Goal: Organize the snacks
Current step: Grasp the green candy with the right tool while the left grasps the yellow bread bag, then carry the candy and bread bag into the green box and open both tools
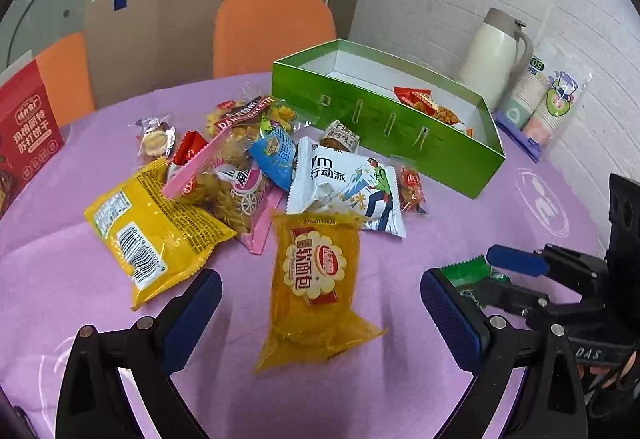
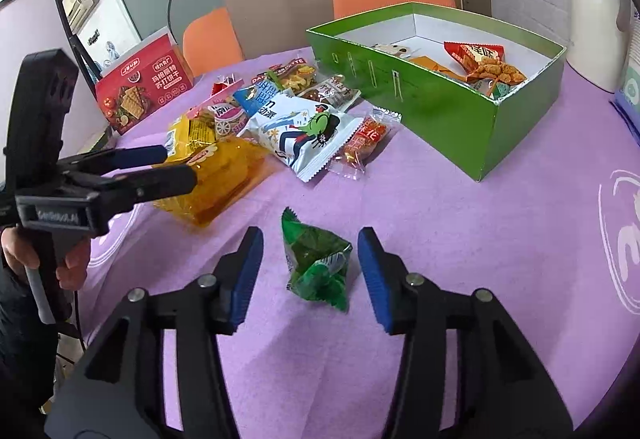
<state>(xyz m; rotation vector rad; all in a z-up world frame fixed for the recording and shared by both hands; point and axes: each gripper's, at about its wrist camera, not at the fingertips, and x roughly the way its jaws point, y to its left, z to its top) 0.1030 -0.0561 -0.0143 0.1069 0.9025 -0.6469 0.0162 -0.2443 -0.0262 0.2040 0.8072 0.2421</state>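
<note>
On the near cloth, the green packet [image 2: 316, 263] lies between the wide-open, empty right gripper [image 2: 310, 275]. Step: grasp. Next: close, carry to the far box [image 2: 516, 131]. Left gripper [image 1: 320, 319], open, straddles the yellow pack [image 1: 316, 279].

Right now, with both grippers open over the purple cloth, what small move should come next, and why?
Probably close the right gripper on the small crinkled green snack packet: it lies alone between the open fingers, apart from the pile, and the open green cardboard box already holds snacks.
</note>
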